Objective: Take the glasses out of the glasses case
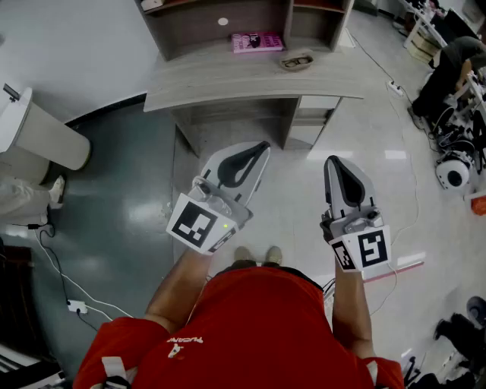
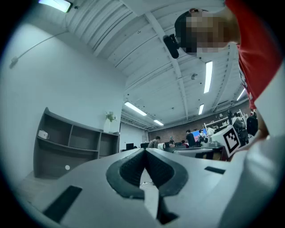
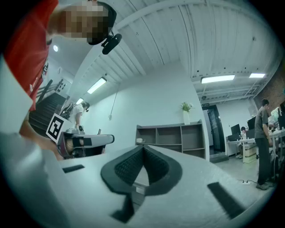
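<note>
A small brownish open object [image 1: 296,59], possibly the glasses case, lies on the grey desk [image 1: 250,83] far ahead; it is too small to make out glasses. My left gripper [image 1: 262,146] is held at waist height over the floor, well short of the desk, with its jaws shut and nothing between them. My right gripper [image 1: 332,159] hangs beside it, also shut and empty. In the left gripper view the left gripper [image 2: 144,151] shows its dark pads meeting at the tip. The right gripper [image 3: 143,148] looks the same in its own view, pointing at grey shelves [image 3: 171,140].
A pink book [image 1: 257,41] and a white disc [image 1: 222,21] sit in the desk's shelf unit. A white bin [image 1: 38,133] stands at left, with cables [image 1: 72,292] on the floor. A seated person [image 1: 456,61] and equipment [image 1: 453,173] are at right.
</note>
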